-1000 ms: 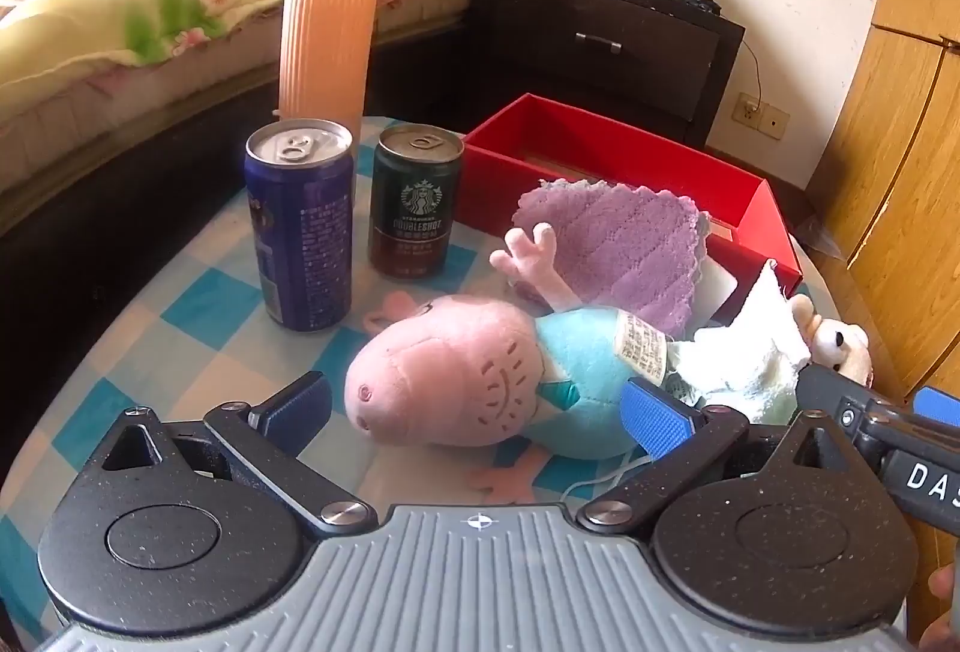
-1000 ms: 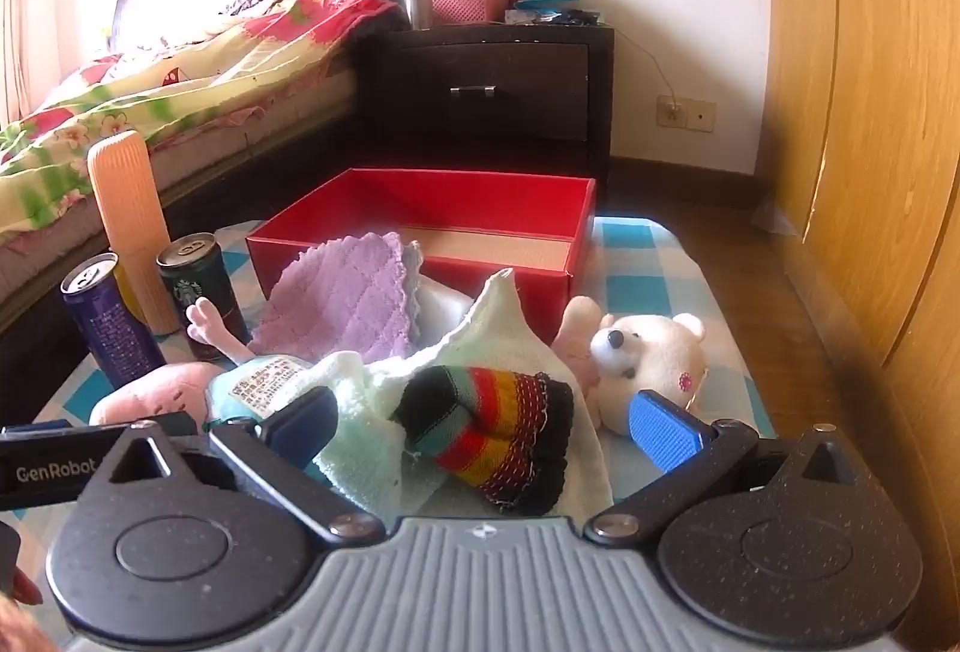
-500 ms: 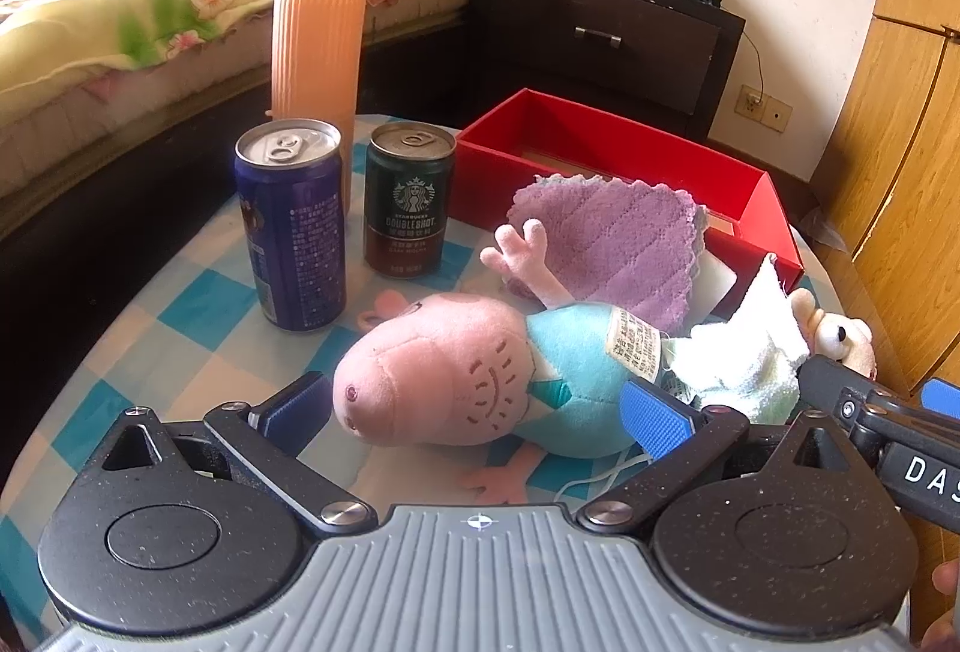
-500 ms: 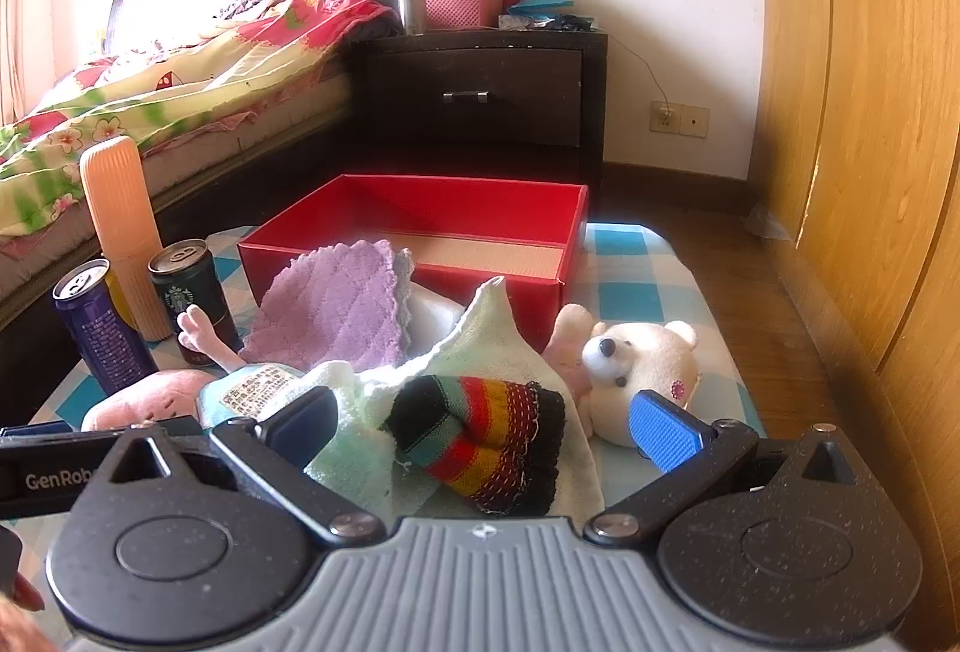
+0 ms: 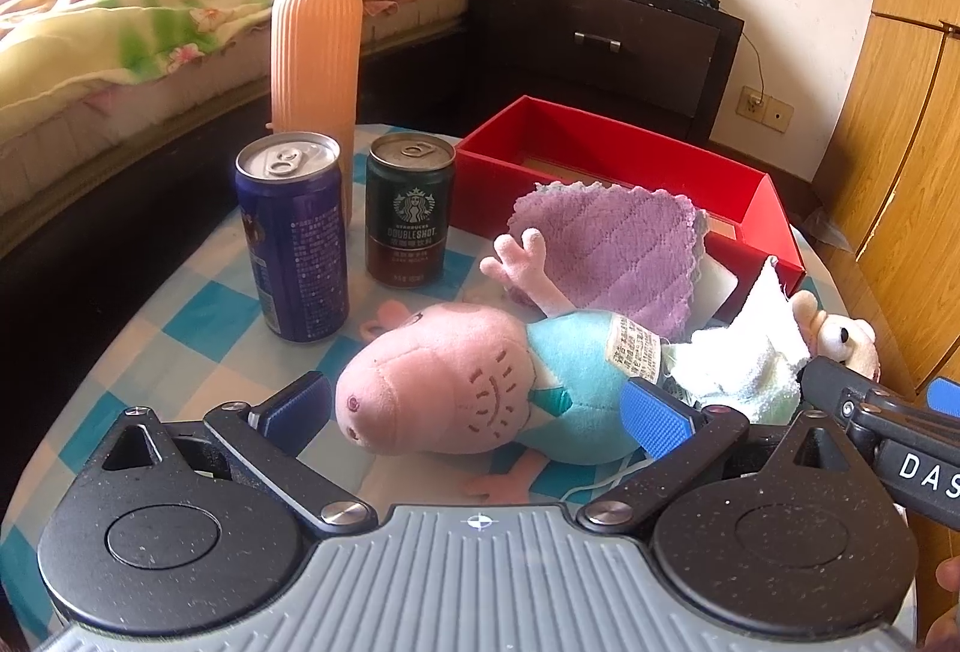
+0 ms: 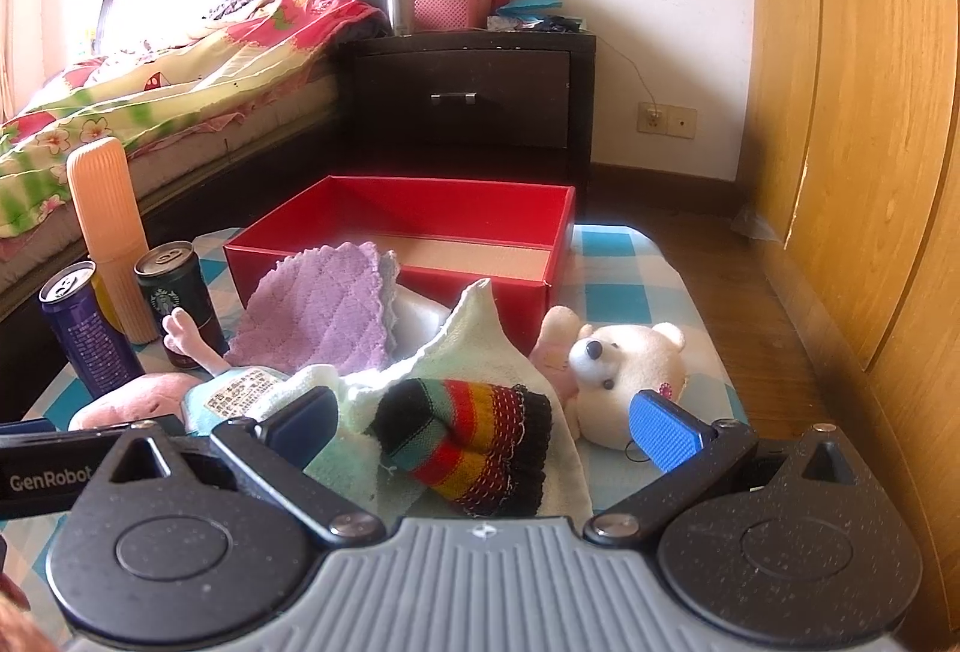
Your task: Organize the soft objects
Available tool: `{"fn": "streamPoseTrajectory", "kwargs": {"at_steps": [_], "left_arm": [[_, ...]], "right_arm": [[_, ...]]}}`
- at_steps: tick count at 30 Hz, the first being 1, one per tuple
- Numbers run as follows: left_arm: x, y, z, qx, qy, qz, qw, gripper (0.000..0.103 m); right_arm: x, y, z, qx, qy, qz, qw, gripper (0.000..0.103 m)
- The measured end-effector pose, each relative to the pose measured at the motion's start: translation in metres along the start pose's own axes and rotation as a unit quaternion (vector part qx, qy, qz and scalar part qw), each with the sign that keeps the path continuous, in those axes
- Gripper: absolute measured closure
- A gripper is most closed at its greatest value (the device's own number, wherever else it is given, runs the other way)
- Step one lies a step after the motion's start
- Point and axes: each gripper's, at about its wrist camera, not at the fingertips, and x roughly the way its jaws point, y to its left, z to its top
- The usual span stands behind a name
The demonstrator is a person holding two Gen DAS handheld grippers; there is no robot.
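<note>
Your left gripper (image 5: 474, 412): low over table (image 5: 198, 316), jaws apart astride pig (image 5: 480, 382), maybe touching | pig: on its side, long axis across jaws, snout left | your right gripper (image 6: 483, 427): jaws apart around sock (image 6: 468, 442)

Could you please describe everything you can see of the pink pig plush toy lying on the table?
The pink pig plush toy lies on its side on the checked tablecloth, snout toward the cans. It has soft pink fabric, a teal body with a printed label and one arm raised. The open left tool straddles it; a white cloth overlaps its lower body.
</note>
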Motion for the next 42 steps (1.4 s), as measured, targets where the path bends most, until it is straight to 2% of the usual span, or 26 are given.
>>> {"fn": "streamPoseTrajectory", "kwargs": {"at_steps": [37, 42], "left_arm": [[-0.0003, 0.0031, -0.0037, 0.013, 0.003, 0.0, 0.9999, 0.005], [-0.0004, 0.0005, -0.0018, 0.021, 0.003, -0.009, 0.9997, 0.005]], "right_arm": [[0.0013, 0.0002, -0.0012, -0.001, 0.007, 0.006, 1.0, 0.018], [0.0001, 0.0006, -0.0011, -0.005, 0.005, 0.007, 1.0, 0.018]]}}
